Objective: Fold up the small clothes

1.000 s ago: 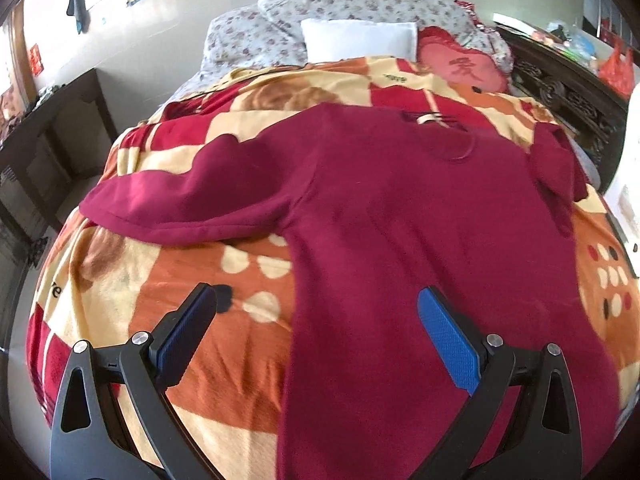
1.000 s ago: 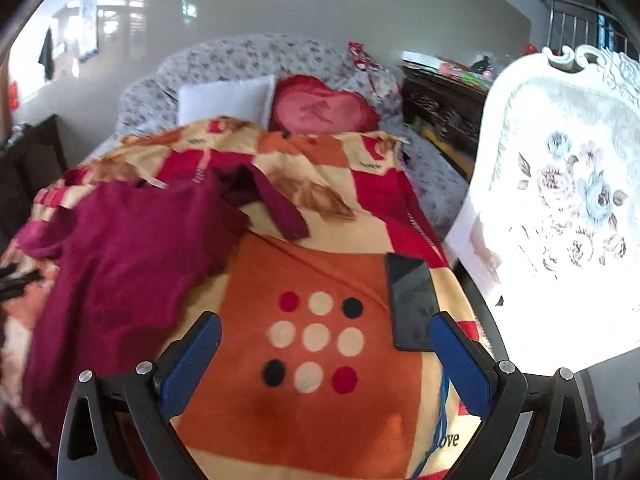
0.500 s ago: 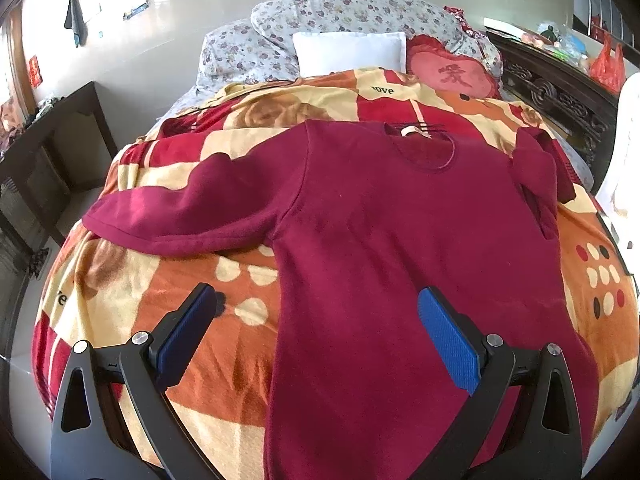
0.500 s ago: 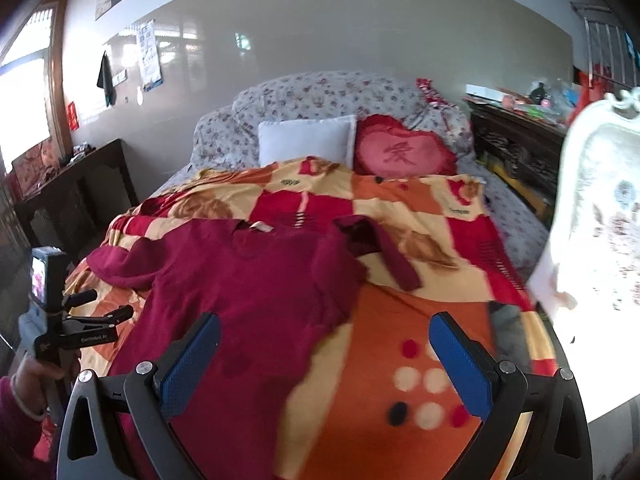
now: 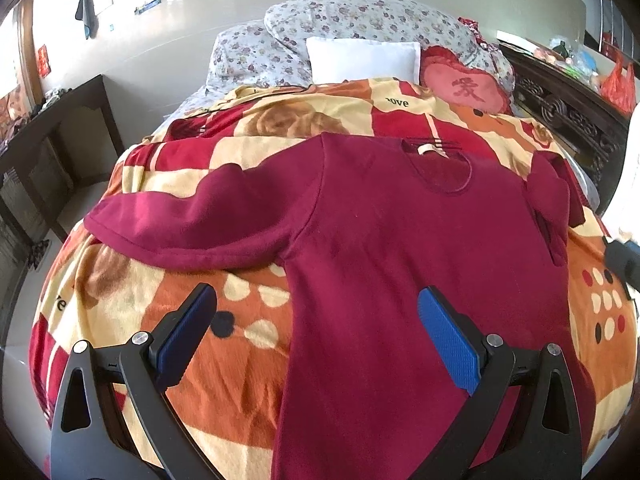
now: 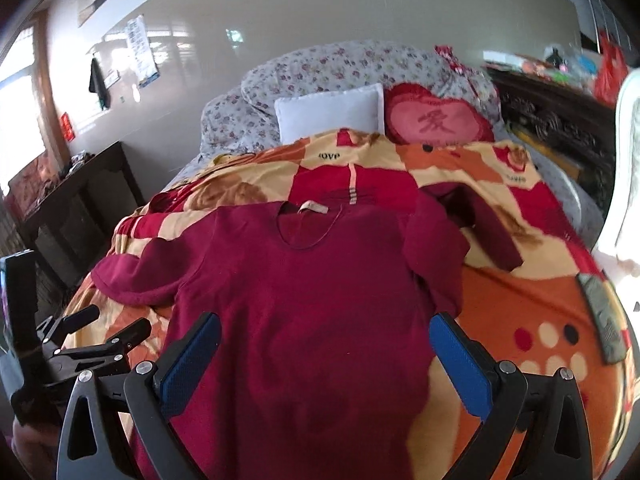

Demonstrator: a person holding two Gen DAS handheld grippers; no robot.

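maroon sweater [image 5: 392,264] lies flat, collar toward the white pillow [image 5: 362,60], on the bed blanket [image 5: 120,304]; left gripper [image 5: 316,332] and right gripper [image 6: 324,356] hover over its hem end, jaws apart and empty; best pinch each sleeve cuff cleanly, single layer, then fold inward.

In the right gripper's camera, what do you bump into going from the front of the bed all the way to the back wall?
Right gripper → red shirt → blanket → white pillow → flowery quilt → wall.
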